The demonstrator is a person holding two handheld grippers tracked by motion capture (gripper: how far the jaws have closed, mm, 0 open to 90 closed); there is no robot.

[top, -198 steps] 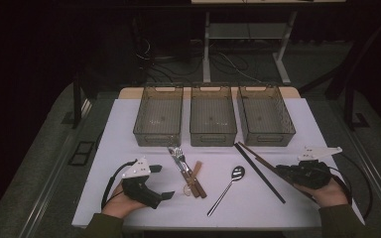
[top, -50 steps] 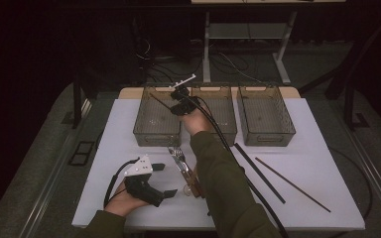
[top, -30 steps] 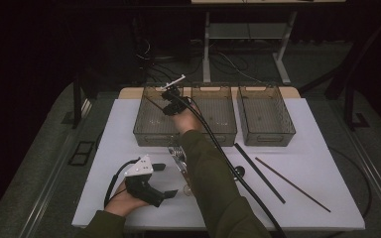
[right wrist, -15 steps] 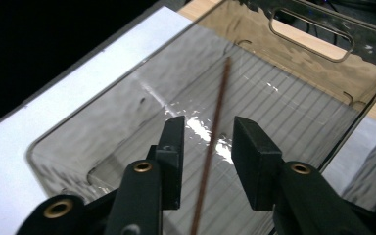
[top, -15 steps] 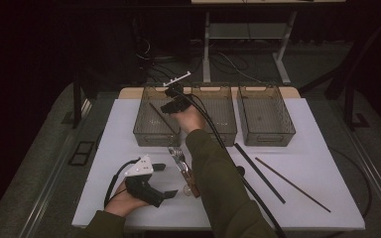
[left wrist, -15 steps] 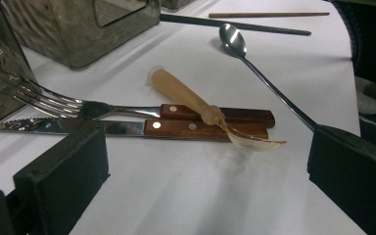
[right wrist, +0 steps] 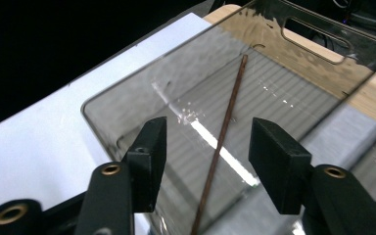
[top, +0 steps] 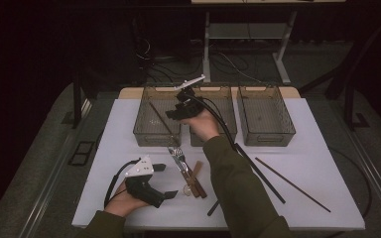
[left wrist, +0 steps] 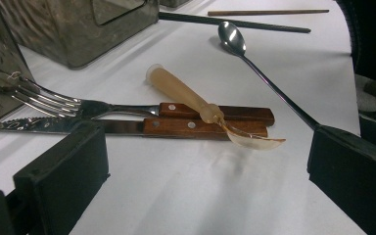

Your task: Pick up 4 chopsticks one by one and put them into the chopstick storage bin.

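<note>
A brown chopstick [right wrist: 221, 139] lies loose in the left bin [top: 151, 133]; above that bin the right gripper [right wrist: 208, 147], jaws just opened, holds nothing; left gripper [left wrist: 205, 186] gapes wide, empty

Both forearms wear olive-green sleeves. The left gripper [top: 166, 181] is black with a grey three-cornered plate on top and a looping black cable; its jaws end in blocky black pads. The right gripper [right wrist: 206, 147] shows brass-ringed screw holes.
</note>
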